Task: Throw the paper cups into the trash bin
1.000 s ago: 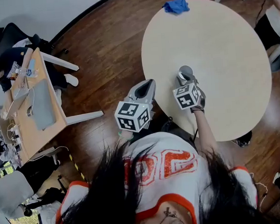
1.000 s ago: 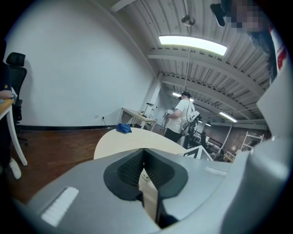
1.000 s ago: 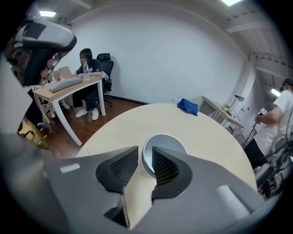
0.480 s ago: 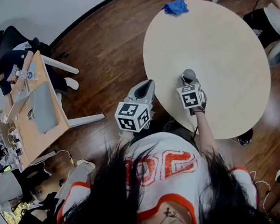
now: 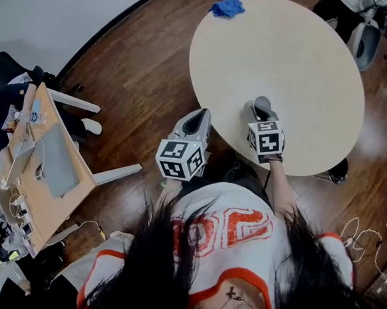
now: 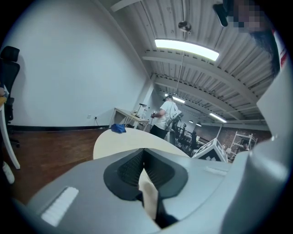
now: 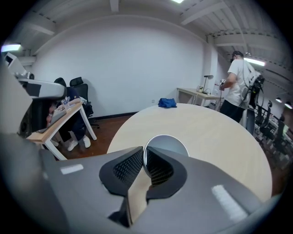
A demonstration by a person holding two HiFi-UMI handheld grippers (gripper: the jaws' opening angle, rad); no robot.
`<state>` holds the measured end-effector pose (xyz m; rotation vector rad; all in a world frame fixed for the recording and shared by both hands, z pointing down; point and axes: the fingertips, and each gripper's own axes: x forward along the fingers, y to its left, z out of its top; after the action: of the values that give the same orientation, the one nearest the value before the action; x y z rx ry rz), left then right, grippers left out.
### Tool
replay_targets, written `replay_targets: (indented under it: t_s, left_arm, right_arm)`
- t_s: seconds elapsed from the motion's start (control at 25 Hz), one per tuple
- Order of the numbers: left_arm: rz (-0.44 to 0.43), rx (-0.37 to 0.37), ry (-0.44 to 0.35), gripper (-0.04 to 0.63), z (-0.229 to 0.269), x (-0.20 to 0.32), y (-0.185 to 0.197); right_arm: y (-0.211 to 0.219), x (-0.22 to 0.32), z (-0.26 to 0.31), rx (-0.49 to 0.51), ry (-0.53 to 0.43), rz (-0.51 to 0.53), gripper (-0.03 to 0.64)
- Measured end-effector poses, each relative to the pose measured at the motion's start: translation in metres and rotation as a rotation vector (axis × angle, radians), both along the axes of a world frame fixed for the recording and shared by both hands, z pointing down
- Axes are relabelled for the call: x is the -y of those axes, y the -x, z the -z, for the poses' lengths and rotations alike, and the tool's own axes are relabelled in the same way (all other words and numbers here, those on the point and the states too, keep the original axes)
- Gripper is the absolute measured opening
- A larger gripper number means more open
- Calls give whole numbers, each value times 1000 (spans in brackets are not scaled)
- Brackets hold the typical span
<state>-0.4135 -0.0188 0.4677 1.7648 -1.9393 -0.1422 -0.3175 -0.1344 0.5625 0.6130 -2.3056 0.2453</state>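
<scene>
A white paper cup (image 7: 170, 142) stands upright near the front edge of the round beige table (image 7: 210, 125). My right gripper (image 7: 144, 156) is shut on the cup's near wall, one pad inside the rim and one outside. From the head view the cup (image 5: 261, 104) shows just beyond the right gripper (image 5: 261, 114). My left gripper (image 5: 200, 118) hangs over the wood floor left of the table (image 5: 285, 50). In the left gripper view its jaws (image 6: 144, 154) meet with nothing between them. No trash bin is in view.
A blue cloth (image 5: 227, 7) lies at the table's far edge. A desk (image 5: 44, 159) with a laptop and seated people stands at the left. Another person (image 7: 236, 84) stands beyond the table by a white desk. Chairs are at the right.
The right gripper has stayed at the cup by the table's near edge and now sits a little further toward me. The head view has shifted. The left gripper has hardly moved.
</scene>
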Motion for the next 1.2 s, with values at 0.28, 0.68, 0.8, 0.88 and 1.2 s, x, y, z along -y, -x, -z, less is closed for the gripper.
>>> replay_targets:
  t_s: [0.28, 0.68, 0.8, 0.88, 1.2]
  left_arm:
    - [-144, -10, 1, 0, -7, -11, -26]
    - [-338, -46, 4, 0, -12, -20, -78]
    - [-366, -41, -4, 0, -10, -15, -88]
    - [-380, -34, -6, 0, -8, -13, -94]
    - [-442, -34, -18, 0, -3, 2, -129]
  right_arm:
    - [-37, -33, 14, 64, 1, -149, 31]
    - [-91, -85, 18, 37, -8, -282, 31]
    - [-103, -86, 22, 49, -12, -319, 31]
    - [-112, -83, 24, 66, -11, -346, 31]
    - [-148, -76, 37, 115, -38, -427, 31]
